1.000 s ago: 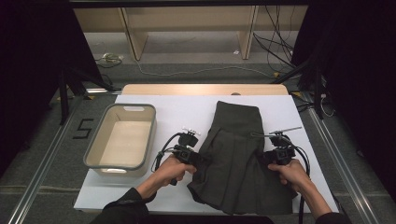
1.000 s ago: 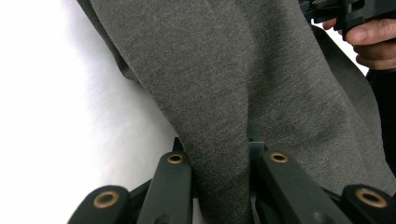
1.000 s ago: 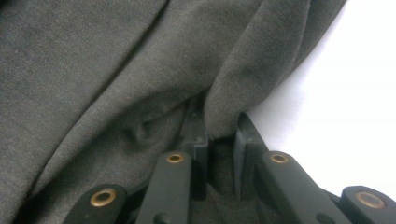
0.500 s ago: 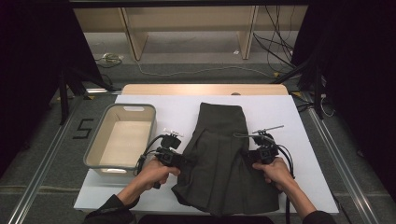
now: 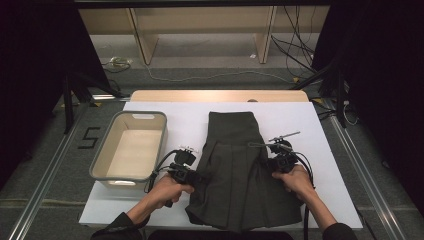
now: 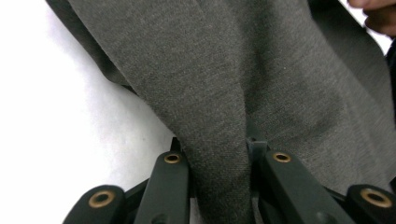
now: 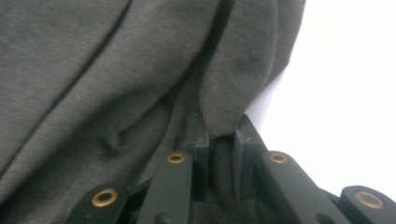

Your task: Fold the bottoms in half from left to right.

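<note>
High view: both grippers pinch the dark pleated skirt flat on the white table.
Left gripper and right gripper each clamp a side fold; uneven pulling could slip a fold free or bunch pleats. The hem overhangs the near edge; the bin crowds leftward, with free room rightward.

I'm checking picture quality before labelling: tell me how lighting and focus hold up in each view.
High view: the white table is evenly lit, the surroundings fall into darkness, and the dark skirt shows little detail. Left gripper view: the cloth weave is sharp, the table blown out white. Right gripper view: the folds are dim and soft, the table glares.
</note>
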The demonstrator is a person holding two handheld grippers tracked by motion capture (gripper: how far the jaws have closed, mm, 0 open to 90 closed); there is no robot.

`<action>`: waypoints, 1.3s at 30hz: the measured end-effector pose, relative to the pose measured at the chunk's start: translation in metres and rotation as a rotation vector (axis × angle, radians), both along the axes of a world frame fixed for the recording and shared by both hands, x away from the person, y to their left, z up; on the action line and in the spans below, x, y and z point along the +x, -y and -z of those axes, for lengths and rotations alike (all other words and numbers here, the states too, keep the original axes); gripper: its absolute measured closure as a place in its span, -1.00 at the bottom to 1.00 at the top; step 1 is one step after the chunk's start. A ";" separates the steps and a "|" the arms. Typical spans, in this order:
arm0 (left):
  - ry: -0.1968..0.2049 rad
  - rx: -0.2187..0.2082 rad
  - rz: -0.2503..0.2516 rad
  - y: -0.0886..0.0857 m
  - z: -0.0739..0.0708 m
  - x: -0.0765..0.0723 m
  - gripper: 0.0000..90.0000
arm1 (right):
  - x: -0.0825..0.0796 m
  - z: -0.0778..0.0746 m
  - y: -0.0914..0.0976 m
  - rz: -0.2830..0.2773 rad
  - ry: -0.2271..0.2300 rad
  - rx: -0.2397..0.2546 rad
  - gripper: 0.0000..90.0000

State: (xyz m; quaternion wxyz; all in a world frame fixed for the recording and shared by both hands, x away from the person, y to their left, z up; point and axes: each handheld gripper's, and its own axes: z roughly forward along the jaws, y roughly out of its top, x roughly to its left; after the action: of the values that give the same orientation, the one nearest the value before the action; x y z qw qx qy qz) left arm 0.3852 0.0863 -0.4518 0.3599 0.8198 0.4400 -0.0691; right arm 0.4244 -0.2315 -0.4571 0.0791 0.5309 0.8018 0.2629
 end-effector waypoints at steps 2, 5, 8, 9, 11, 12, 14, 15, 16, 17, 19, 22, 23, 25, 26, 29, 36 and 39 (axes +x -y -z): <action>0.008 0.014 0.005 0.003 0.002 -0.001 0.69 | 0.000 0.000 0.003 0.006 0.002 -0.011 0.78; 0.007 0.009 0.008 0.000 0.002 -0.001 0.68 | 0.000 0.001 0.007 0.009 -0.009 0.003 0.77; 0.001 0.010 0.007 -0.001 0.005 -0.001 0.65 | -0.001 0.004 0.007 0.006 -0.021 0.006 0.75; -0.003 0.015 0.011 -0.001 0.006 -0.001 0.64 | -0.001 0.004 0.006 0.005 -0.021 0.006 0.75; 0.003 0.024 0.013 -0.001 0.007 -0.002 0.63 | -0.002 0.004 0.006 -0.002 -0.026 0.004 0.75; 0.002 0.025 0.014 -0.001 0.007 -0.002 0.62 | -0.003 0.004 0.006 -0.002 -0.028 0.006 0.75; -0.003 0.030 0.015 -0.001 0.008 -0.002 0.58 | -0.003 0.005 0.007 -0.003 -0.028 0.009 0.75; -0.004 0.034 0.017 -0.001 0.009 -0.002 0.56 | -0.003 0.005 0.007 -0.003 -0.028 0.009 0.75; -0.006 0.039 0.023 -0.001 0.010 -0.003 0.52 | -0.003 0.005 0.007 -0.001 -0.030 0.010 0.74; -0.010 0.047 0.028 0.000 0.011 -0.003 0.47 | -0.003 0.005 0.007 -0.001 -0.030 0.010 0.72; -0.012 0.055 0.023 -0.001 0.010 -0.003 0.30 | -0.003 0.004 0.008 0.002 -0.034 0.015 0.58; -0.007 0.068 0.006 -0.002 0.006 0.000 0.05 | -0.004 0.002 0.010 0.001 -0.020 0.031 0.22; -0.007 0.066 -0.008 -0.003 0.005 0.001 -0.02 | -0.005 0.000 0.012 0.000 -0.011 0.042 0.11; -0.007 0.055 -0.008 -0.005 0.000 0.004 -0.13 | -0.007 -0.004 0.014 0.000 0.017 0.039 -0.01; -0.002 0.047 -0.014 -0.007 -0.003 0.005 -0.17 | -0.007 -0.006 0.014 0.002 0.034 0.028 -0.07; 0.015 0.021 -0.039 -0.011 -0.012 0.007 -0.25 | -0.008 -0.011 0.019 0.015 0.073 0.058 -0.15; 0.055 0.010 -0.072 -0.013 -0.022 0.013 -0.36 | -0.009 -0.019 0.028 0.044 0.117 0.103 -0.22; 0.065 0.000 -0.074 -0.011 -0.025 0.017 -0.39 | -0.008 -0.021 0.030 0.053 0.122 0.114 -0.26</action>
State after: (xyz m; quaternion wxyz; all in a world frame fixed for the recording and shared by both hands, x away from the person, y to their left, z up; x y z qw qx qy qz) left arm 0.4021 0.0968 -0.4272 0.3764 0.8048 0.4581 -0.0292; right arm 0.4166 -0.2617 -0.4357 0.1045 0.5383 0.7650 0.3378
